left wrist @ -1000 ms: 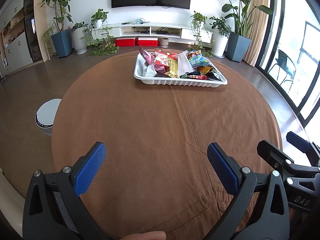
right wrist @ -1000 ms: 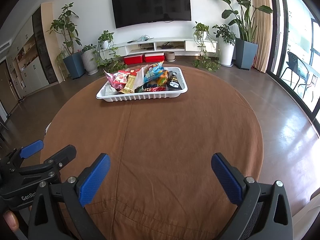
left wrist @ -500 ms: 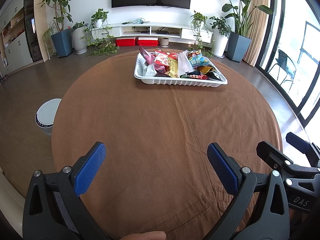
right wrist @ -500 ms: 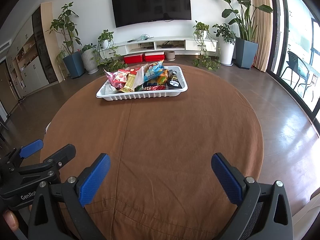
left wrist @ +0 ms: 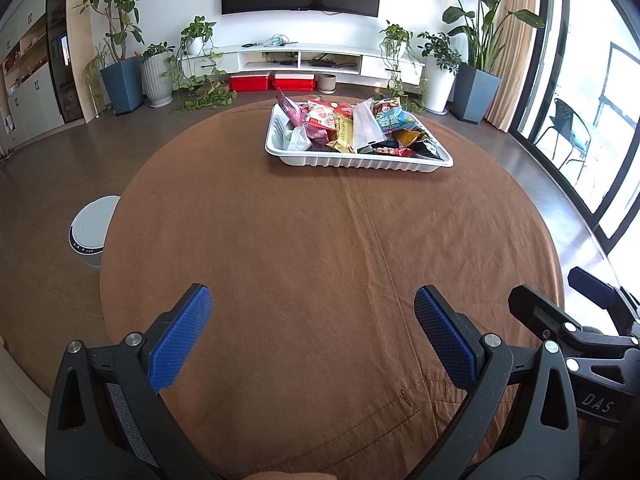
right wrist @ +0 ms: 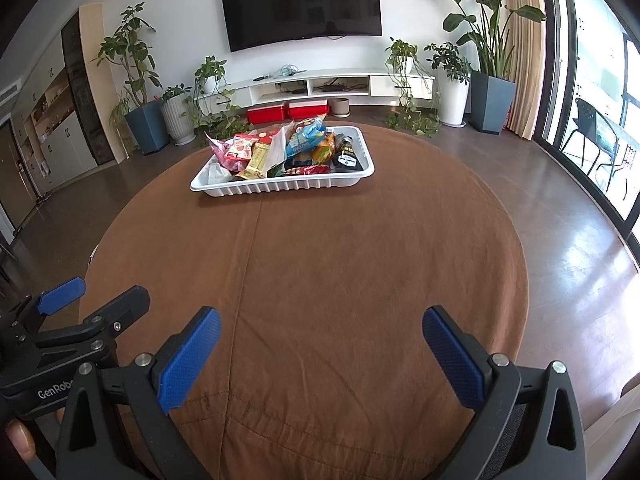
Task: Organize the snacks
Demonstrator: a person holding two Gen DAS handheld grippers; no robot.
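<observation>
We look forward from near edge of round table, both views low over cloth, facing far wall. Left wrist view sits left, right wrist view right; both share white tray, well ahead.

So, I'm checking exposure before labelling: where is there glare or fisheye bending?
Left wrist view: windows blown out white, round table edge bowed. Right wrist view: sunlight glare on the floor, dark vignette in corners; tray sharp in both.
</observation>
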